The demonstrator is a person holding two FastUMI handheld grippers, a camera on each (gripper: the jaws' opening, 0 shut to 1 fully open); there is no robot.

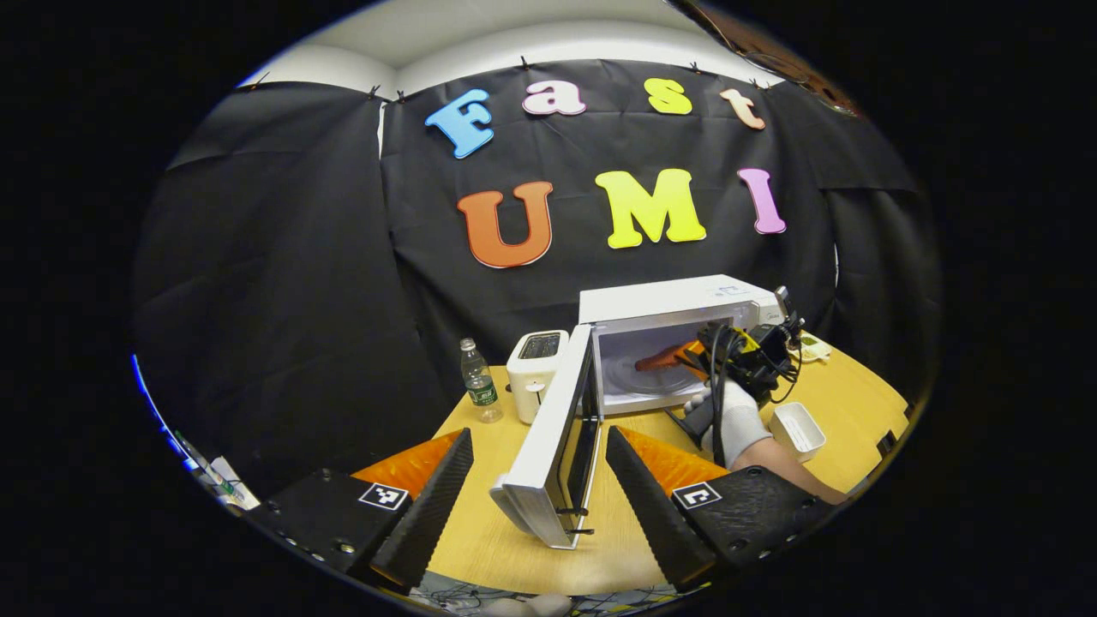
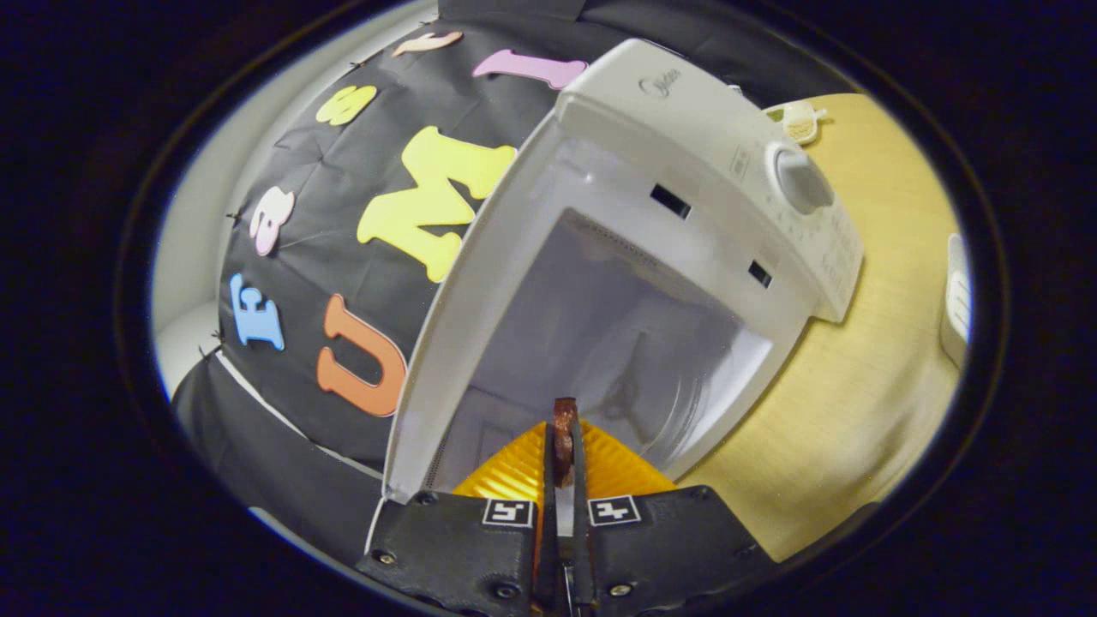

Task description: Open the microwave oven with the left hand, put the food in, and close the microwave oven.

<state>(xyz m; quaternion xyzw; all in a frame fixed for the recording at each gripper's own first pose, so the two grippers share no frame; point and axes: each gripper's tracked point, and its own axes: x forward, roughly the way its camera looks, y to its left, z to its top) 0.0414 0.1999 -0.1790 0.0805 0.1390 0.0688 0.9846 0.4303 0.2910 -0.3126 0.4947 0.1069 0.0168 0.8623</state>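
While the wooden bench (image 1: 480,531) carries everything in the booth, the largest thing on it is the white microwave oven (image 1: 677,300), which stands toward the far edge with its door (image 1: 553,454) swung wide open, the door's edge pointing at the near edge of the bench. In the right gripper view the oven's cavity (image 2: 617,343) gapes straight ahead, with the control panel and its round knob (image 2: 801,180) on the side toward the bench's bare wood. A white toaster (image 1: 536,373) stands just beside the oven's hinge side, and a clear plastic bottle (image 1: 480,381) with a green label stands near it, closer to the bench's corner. A small white rectangular dish (image 1: 797,431) lies on the bench in front of the oven's panel side. A person's gloved hand (image 1: 728,420) holds the right claw (image 2: 564,450) at the oven's mouth; its fingers are pressed together on a thin reddish-brown piece of food (image 2: 563,428), which is held upright between the tips, just inside the opening and above the glass turntable (image 1: 643,377). The left claw (image 1: 540,480) hangs over the near edge of the bench with its fingers spread wide apart on either side of the open door, gripping nothing.
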